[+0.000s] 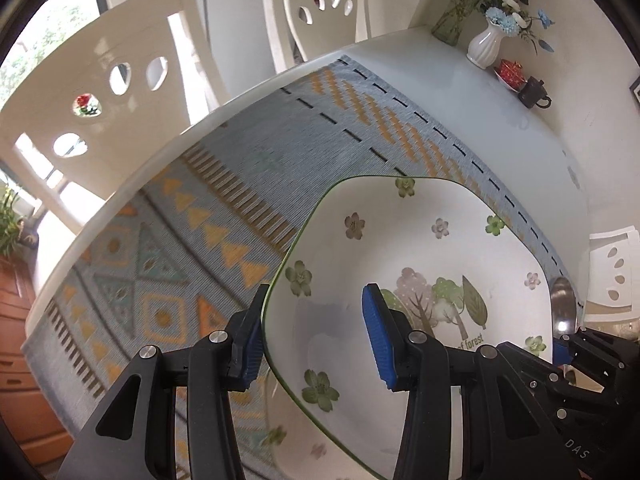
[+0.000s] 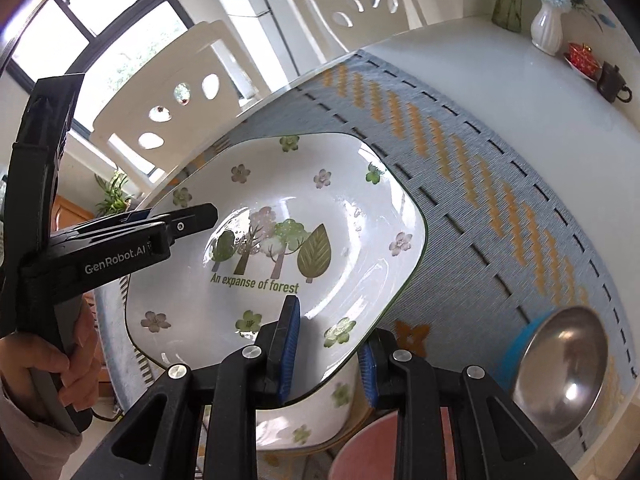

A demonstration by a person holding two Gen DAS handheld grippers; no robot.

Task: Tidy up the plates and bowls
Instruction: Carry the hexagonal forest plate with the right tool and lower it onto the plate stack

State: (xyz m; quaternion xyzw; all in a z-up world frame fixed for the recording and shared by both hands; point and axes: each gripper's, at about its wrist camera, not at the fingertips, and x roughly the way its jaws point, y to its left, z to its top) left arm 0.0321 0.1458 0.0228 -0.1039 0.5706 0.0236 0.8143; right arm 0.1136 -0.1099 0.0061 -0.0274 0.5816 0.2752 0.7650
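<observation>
Right wrist: both tongs [image 2: 326, 350] [image 1: 316, 340], angled steeply down, pinch the floral plate's [image 2: 280, 208] opposite rims

"An expanse of forest" plate [image 2: 276, 240] ("GenRobot.AI" gripper [image 2: 176, 222])

I see a white table [image 1: 460, 80] carrying a blue patterned runner [image 1: 248, 168] across its middle. Near its far right corner stand a white vase [image 1: 485, 46] of blue flowers, a glass vase [image 1: 450, 28] of green stems, and a dark teapot [image 1: 534, 92]. White chairs [image 1: 104, 92] line the far edge.
</observation>
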